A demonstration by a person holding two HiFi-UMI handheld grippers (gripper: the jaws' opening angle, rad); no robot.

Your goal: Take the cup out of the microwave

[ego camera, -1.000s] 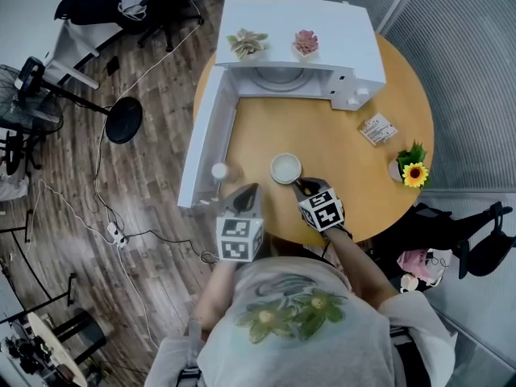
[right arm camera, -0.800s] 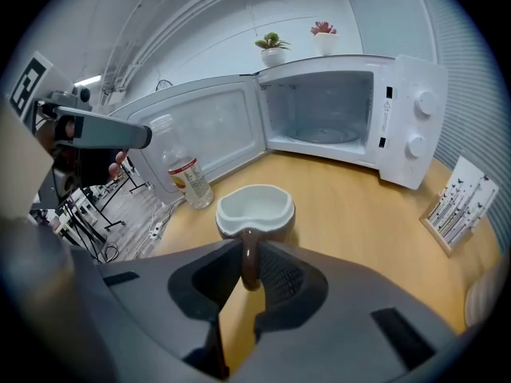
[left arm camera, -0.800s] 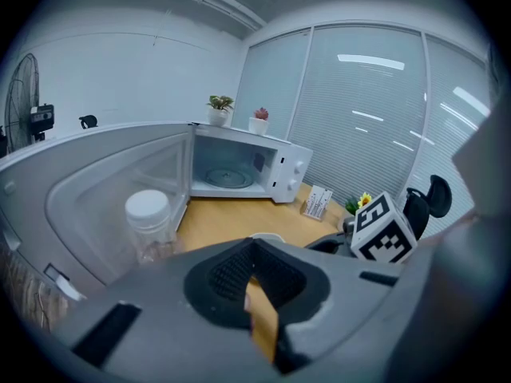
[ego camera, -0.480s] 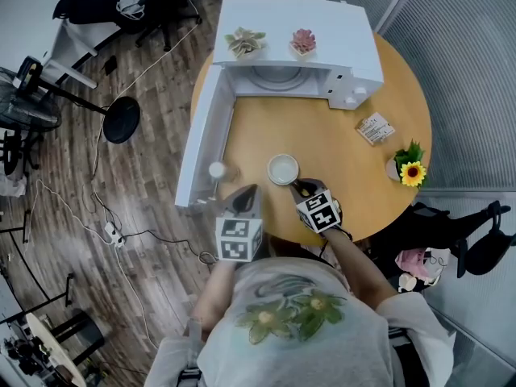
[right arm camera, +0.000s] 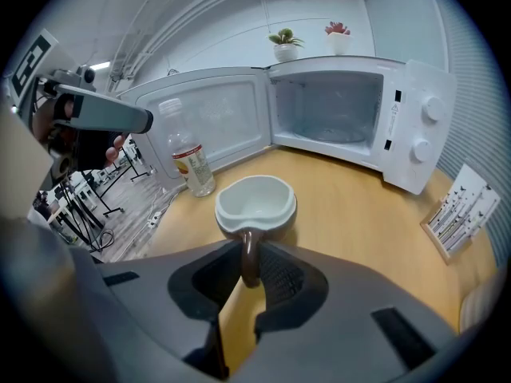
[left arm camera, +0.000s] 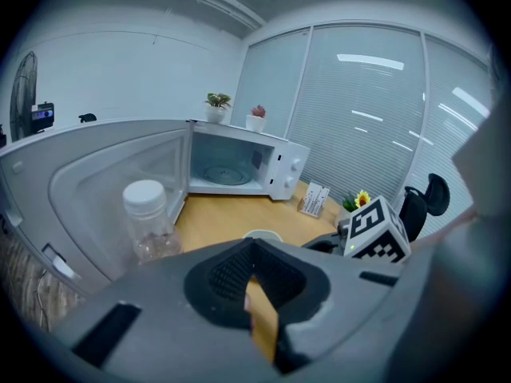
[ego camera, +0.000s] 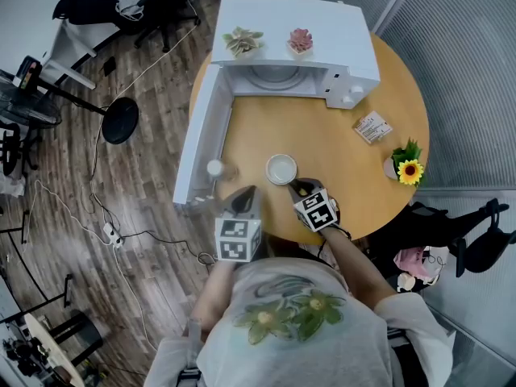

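The round tabletop [ego camera: 339, 151] carries the lot. The microwave [ego camera: 298, 31] sits well beyond both sets of fingers, with its door [ego camera: 201, 135] swung wide and nothing showing inside.

The left gripper [ego camera: 244, 196] hangs at the near edge, its fingers [left arm camera: 227, 274] together with nothing between them. A bottle [ego camera: 216, 168] stands just ahead of them, by the door.

The right gripper [ego camera: 300, 189] has its fingers [right arm camera: 281, 271] clamped on the handle [right arm camera: 250, 250] of the cup [ego camera: 281, 168]. The cup is right at their tips and looks to be resting on the wood, well clear of the oven.

What changed over the last second? Pretty much nothing. The cup's in the same spot with the same grip on it, and both hands are parked.

So the job's basically done: the cup's out. All that seems left is letting go, and maybe shutting the door.
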